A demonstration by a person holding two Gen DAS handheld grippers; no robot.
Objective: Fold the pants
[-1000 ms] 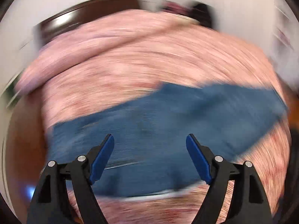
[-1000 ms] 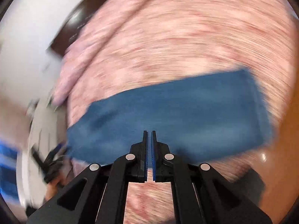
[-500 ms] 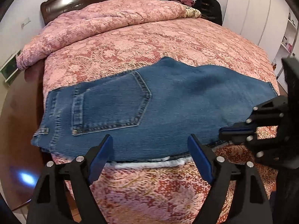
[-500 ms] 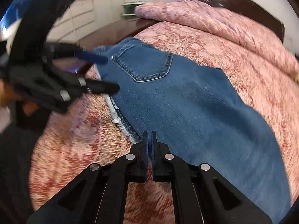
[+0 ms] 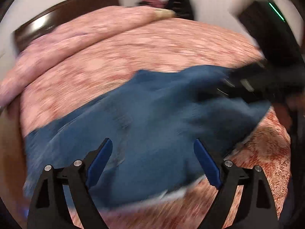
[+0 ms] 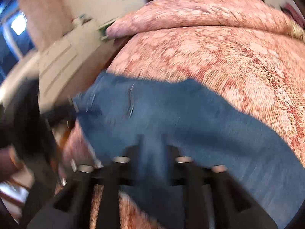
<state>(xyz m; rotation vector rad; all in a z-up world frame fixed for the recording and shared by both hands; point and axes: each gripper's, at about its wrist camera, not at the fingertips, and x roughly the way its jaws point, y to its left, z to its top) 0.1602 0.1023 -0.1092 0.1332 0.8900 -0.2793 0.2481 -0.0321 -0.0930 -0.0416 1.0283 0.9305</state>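
Lying on bed (image 5: 144,45): blue jeans (image 5: 152,118). Left gripper (image 5: 152,158) jaws wide, empty, just opening; right gripper (image 6: 152,145) jaws just parting over denim.

Both views motion-blurred. Bed (image 5: 152,53) fills most of frame, pink-red patterned bedspread (image 6: 238,61), bolster-like roll of same fabric along head end. Dark glossy wooden headboard (image 5: 63,13) against pale wall (image 6: 106,2). White panelled cabinets (image 6: 63,61) beside bed. Bright bluish window (image 6: 17,26) at far left. Dark pile (image 5: 179,5) behind bed, unidentifiable.
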